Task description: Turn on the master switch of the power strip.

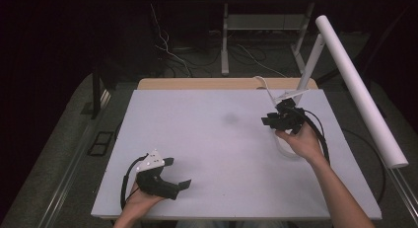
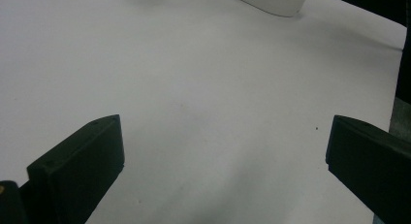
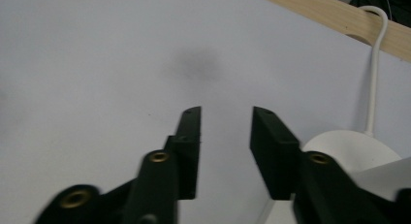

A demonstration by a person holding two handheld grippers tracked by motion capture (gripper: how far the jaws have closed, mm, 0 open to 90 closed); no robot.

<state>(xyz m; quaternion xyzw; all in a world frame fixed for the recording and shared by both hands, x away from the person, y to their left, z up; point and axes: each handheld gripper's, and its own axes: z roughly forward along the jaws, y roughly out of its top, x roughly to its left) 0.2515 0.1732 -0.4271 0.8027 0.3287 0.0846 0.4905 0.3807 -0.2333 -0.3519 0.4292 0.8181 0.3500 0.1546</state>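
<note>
**Two hand-held grippers over a bare white board, both with jaws apart**

A flat white rectangular board covers most of a light wooden table, whose far edge shows as a pale strip beyond it. The board's long axis runs left to right in the high view. A faint dark smudge marks the board a little right of centre, towards the far side.

The left black two-jaw gripper sits low over the near left part of the board, held in the person's left hand, and points to the right and slightly away. In the left gripper view its jaws stand wide apart with nothing between them.

The right black two-jaw gripper is over the far right part of the board, held in the right hand, and points left towards the smudge. In the right gripper view its jaws are parted by a narrow gap, gripping nothing.

Just beside the right gripper stands the round white base of a desk lamp, with a thin white cord running to the table's far edge. A long white tube slants along the right side of the table, its long axis running from far to near.

No readable writing, label or brand shows anywhere.
</note>
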